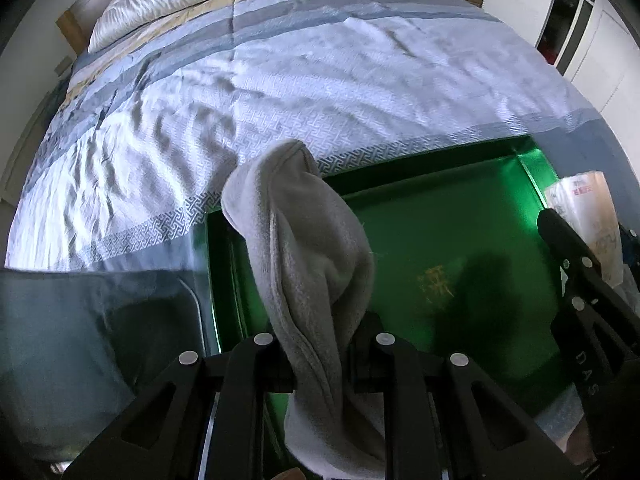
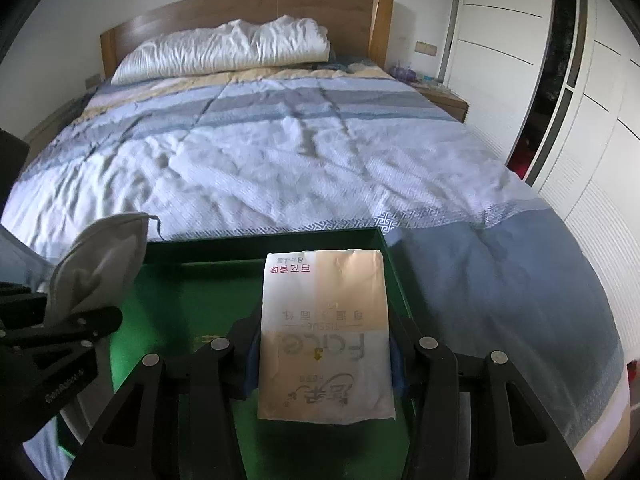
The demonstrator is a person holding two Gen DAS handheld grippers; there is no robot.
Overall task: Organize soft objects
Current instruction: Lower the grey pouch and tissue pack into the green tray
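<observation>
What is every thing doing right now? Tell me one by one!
Grey towel: bunched, pinched in the left gripper, hanging over the box.
Tissue pack: sealed, clamped in the right gripper.
Green box: open, nothing inside yet.
Quilt: spread out, wrinkled.
Pillow: crumpled against the headboard.

One green tray [image 2: 192,300], at 6 o'clock on bed.
One grey cloth [image 1: 308,264], bunched, at 6 o'clock in left wrist view, 9 o'clock in right wrist view.
One tissue pack [image 2: 325,332], at 6 o'clock in right wrist view, 3 o'clock in left wrist view.
Two grippers: left gripper [image 1: 320,364], right gripper [image 2: 325,360].
One bed [image 2: 280,152], one wooden headboard [image 2: 248,12] at 12 o'clock.
One white pillow [image 2: 224,50] at 12 o'clock.
One nightstand [image 2: 444,100] at 2 o'clock.
One wardrobe [image 2: 560,92] at 3 o'clock.
</observation>
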